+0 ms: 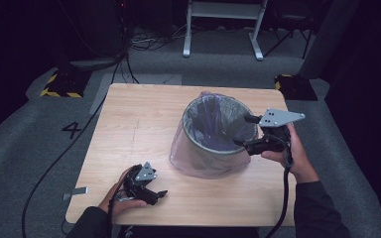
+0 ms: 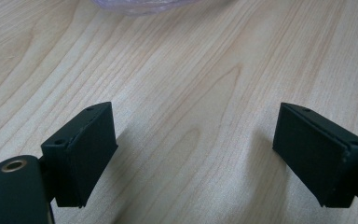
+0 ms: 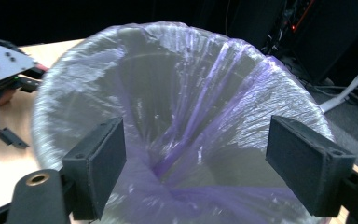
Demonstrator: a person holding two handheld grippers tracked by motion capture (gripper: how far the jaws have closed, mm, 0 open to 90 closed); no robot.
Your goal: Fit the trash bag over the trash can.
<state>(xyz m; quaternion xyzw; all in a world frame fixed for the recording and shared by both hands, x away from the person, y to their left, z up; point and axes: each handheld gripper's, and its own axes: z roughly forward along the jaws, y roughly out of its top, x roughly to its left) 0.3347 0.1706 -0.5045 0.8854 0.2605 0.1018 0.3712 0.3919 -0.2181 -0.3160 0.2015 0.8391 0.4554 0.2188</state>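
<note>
Both grippers spread wide, nothing gripped; bin mid-table.

Right gripper (image 1: 242, 131) jaws parted, empty, hovering at the near-right rim of the round grey wastebasket lined with a translucent purple plastic bag (image 1: 213, 136); bin upright, long axis vertical, mouth up. Left gripper (image 1: 151, 191) jaws released, resting low on the light wooden table (image 1: 129, 124), well apart from the bin.

Translucent purple bag (image 1: 198, 161) over grey bin (image 1: 213, 144); pale wood-grain table (image 1: 139, 119); black jaws.
</note>
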